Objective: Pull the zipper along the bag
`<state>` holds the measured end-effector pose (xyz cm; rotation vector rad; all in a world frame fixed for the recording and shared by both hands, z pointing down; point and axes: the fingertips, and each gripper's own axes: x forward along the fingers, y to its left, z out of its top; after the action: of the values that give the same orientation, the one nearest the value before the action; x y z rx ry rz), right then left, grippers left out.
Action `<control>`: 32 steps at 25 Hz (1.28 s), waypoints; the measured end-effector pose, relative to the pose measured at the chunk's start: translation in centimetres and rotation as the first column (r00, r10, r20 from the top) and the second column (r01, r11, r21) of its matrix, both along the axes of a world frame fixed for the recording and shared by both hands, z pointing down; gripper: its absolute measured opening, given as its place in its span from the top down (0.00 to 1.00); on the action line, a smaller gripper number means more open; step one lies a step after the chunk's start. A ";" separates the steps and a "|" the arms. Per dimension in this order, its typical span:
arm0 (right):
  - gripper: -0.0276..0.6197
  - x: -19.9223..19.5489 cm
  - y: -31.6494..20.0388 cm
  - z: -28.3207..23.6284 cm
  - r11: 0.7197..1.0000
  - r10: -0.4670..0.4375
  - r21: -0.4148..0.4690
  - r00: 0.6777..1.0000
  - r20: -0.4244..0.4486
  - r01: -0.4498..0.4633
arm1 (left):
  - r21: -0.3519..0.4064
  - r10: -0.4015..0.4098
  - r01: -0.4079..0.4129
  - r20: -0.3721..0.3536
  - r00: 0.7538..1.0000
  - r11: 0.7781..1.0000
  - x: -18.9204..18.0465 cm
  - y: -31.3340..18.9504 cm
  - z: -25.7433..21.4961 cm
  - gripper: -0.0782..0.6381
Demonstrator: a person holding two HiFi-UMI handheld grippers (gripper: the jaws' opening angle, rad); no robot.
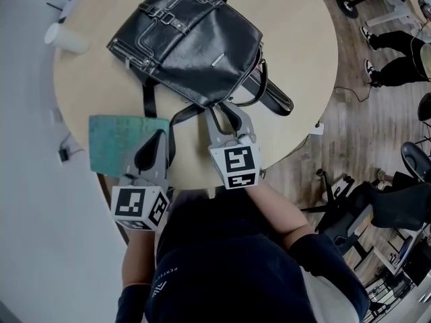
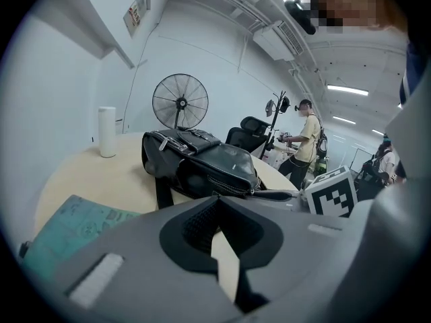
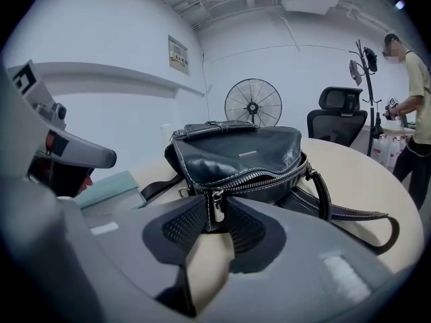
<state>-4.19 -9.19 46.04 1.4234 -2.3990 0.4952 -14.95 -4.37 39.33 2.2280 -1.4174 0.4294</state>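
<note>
A bag [image 1: 188, 42] is laid at the middle of the desk [image 1: 303, 52], with a cup [image 1: 64, 39] set to its left and a booklet [image 1: 121, 140] before it at the near left edge. The zipper pull [image 3: 215, 204] is framed between the right tongs [image 1: 225, 108]; the left tongs [image 1: 159, 138] are held over the booklet.

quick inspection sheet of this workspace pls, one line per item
surface: round table, pale top, no spills seen
job's things: black bag lying flat; zipper pull hangs at its near end
clutter: teal book at the near left edge; white cup at the far left
grippers: left gripper shut, empty, over the book's edge; right gripper open, pull between its jaws, no pinch seen
cables: thin cable on the floor at right
surroundings: fan, office chair, standing person
</note>
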 end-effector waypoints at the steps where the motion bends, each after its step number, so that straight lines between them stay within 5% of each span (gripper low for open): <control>1: 0.81 0.0 0.0 0.0 1.000 -0.005 0.001 1.000 -0.004 0.005 | -0.001 -0.005 0.005 0.002 1.000 1.000 -0.1 0.0 0.0 0.87; 13: 0.91 0.5 0.4 0.1 0.993 -0.112 -0.019 0.994 0.013 0.112 | 0.000 -0.037 0.037 0.016 0.999 0.999 0.5 -0.3 0.1 0.87; 24: 0.94 0.9 1.1 -0.4 0.951 -0.303 -0.072 0.953 -0.027 0.300 | 0.030 -0.074 0.073 0.015 0.997 0.997 2.7 -1.5 -0.4 0.87; 32: 0.94 1.5 1.4 -0.9 0.937 -0.333 -0.131 0.941 -0.061 0.323 | 0.024 -0.039 0.040 -0.010 0.999 0.999 3.9 -1.9 -0.3 0.87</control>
<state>-2.71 -7.76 45.12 0.9469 -2.4279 0.4751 -11.07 -6.28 38.99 2.2141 -1.4664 0.3902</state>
